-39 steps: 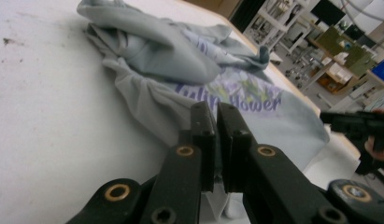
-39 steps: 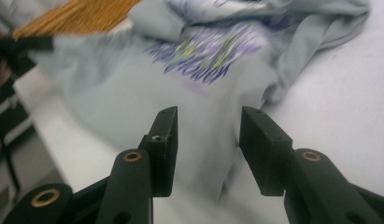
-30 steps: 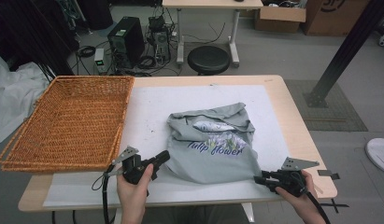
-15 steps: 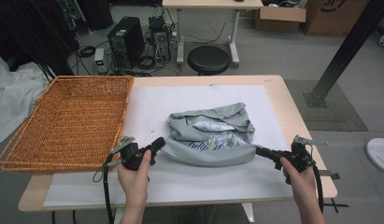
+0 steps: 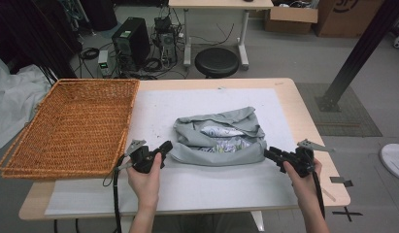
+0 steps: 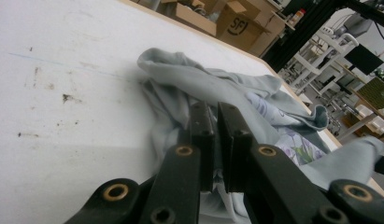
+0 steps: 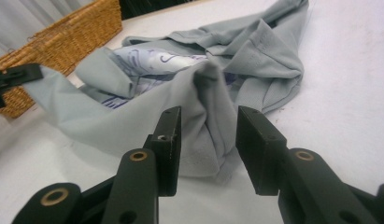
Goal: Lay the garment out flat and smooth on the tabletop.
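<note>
Grey shirt [image 5: 219, 138] stretched between left gripper [image 5: 166, 147], apparently pinching, and right gripper [image 5: 268, 153]

A pale grey T-shirt [image 5: 219, 138] with a purple-and-white printed front lies crumpled on the white table cover — folded over lengthwise, its near edge stretched taut — just right of the wicker basket.

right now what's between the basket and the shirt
In the high view, bare white mat lies between the basket and the shirt, plus the left hand-held gripper at the near end.
</note>
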Demonstrator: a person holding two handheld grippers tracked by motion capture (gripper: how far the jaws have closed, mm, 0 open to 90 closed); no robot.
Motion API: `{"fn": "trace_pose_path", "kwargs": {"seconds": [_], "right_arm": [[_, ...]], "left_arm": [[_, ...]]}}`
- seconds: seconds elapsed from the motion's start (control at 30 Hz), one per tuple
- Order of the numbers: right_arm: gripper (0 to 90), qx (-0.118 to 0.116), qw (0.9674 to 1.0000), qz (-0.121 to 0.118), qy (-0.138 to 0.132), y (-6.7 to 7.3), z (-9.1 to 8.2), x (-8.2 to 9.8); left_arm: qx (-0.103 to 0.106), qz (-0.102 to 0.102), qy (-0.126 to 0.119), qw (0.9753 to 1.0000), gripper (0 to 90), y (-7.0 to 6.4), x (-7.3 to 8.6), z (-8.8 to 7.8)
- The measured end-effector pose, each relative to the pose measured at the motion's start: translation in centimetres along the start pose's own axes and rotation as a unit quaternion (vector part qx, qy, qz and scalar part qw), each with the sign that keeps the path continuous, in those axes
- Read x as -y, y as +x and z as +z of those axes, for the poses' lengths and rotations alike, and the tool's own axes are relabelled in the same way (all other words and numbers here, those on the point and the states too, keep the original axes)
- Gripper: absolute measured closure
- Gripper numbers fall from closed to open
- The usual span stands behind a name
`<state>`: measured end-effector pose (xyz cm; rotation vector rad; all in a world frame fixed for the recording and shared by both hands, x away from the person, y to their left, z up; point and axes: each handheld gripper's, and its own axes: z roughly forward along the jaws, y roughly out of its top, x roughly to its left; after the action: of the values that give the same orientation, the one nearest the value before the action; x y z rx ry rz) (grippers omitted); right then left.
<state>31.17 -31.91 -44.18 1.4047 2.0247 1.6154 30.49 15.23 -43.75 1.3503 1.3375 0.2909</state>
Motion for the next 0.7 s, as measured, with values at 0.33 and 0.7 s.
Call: {"fn": "trace_pose_path", "kwargs": {"seconds": [0.33, 0.7], "right_arm": [[76.4, -0.001, 0.9926, -0.088, 0.085, 1.8, 1.1, 2.4], [68.9, 0.013, 0.9941, -0.076, 0.076, 1.0, 1.6, 1.0]], "left_arm": [[0.001, -0.001, -0.001, 1.0000, 85.4, -0.2, 0.0, 0.3], [0.002, -0.003, 0.003, 1.0000, 85.0, -0.1, -0.2, 0.5]]}}
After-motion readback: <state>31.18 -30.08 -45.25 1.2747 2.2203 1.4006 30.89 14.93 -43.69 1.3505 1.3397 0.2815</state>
